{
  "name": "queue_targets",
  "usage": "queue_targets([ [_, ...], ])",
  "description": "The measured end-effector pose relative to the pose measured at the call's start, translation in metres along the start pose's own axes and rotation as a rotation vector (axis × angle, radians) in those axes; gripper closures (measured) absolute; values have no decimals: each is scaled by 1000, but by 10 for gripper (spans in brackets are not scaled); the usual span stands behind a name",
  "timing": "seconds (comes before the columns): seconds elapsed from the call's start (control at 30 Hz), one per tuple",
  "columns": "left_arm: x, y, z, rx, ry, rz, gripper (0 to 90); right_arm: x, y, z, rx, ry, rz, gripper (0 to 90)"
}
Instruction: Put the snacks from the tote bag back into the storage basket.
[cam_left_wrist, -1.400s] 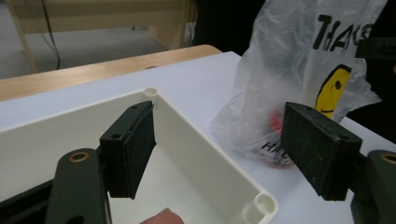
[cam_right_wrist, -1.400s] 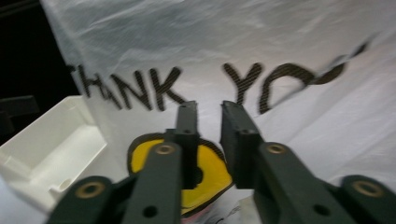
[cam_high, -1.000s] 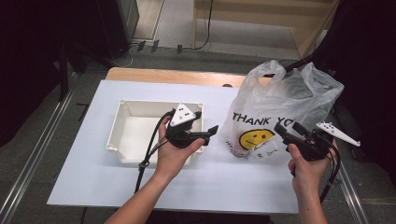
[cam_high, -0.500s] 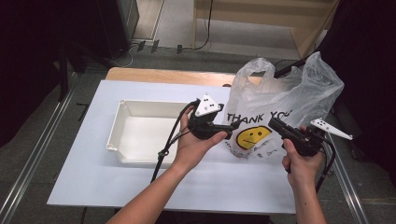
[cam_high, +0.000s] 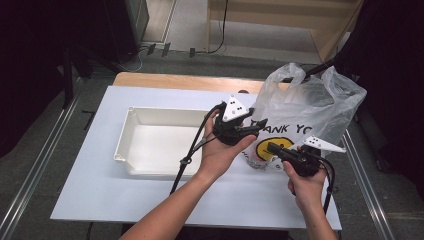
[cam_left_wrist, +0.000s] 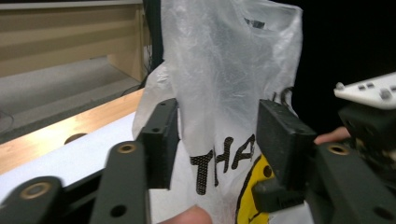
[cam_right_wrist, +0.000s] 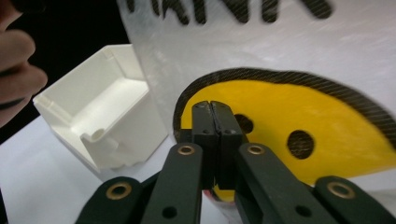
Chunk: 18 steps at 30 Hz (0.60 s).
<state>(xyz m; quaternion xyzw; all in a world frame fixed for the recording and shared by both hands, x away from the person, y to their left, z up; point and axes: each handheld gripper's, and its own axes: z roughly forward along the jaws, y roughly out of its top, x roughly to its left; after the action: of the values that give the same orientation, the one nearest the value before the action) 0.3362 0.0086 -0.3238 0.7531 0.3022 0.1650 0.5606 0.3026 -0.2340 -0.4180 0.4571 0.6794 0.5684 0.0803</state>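
The thin translucent white plastic shopping bag (cam_high: 307, 107) with black lettering and a yellow smiley face stands upright on the right side of the white table top (cam_high: 100, 190), its handles up at the far end. Just left of it sits a shallow white rectangular plastic bin (cam_high: 150, 142).

The left gripper (cam_high: 252, 127) is held up at the bag's left edge, near the start of the lettering. In the left gripper view its jaws have just been closing and stand partly apart with a fold of the bag (cam_left_wrist: 224, 93) between them (the pads don't look pressed onto the plastic yet, so no real grip there).

The right gripper (cam_high: 272, 146) is nearer and lower, pointing left into the smiley print. In the right gripper view (cam_right_wrist: 215, 122) its jaws have just been closing too and now meet flat together right in front of the yellow face (cam_right_wrist: 299, 140); whether any plastic is pinched between them can't be told. The white bin (cam_right_wrist: 107, 107) shows off to the left there.
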Motion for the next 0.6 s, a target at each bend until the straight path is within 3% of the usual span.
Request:
queue_targets([
  [0.2,8,-5,3,37,-32,-35,718,1,-3,-6,-23,-8,-8,769],
  [0.23,9,-5,4,46,-39,-42,766,1,-2,-10,-37,-25,2,732],
  [0.27,10,-6,4,57,-48,-50,869,-1,0,-17,-63,-53,20,682],
  [0.4,17,-9,2,84,-77,-65,900,-5,4,-29,-113,-71,37,599],
  [0.6,23,-22,-1,134,-65,-81,900,-7,19,-55,-195,-129,42,534],
])
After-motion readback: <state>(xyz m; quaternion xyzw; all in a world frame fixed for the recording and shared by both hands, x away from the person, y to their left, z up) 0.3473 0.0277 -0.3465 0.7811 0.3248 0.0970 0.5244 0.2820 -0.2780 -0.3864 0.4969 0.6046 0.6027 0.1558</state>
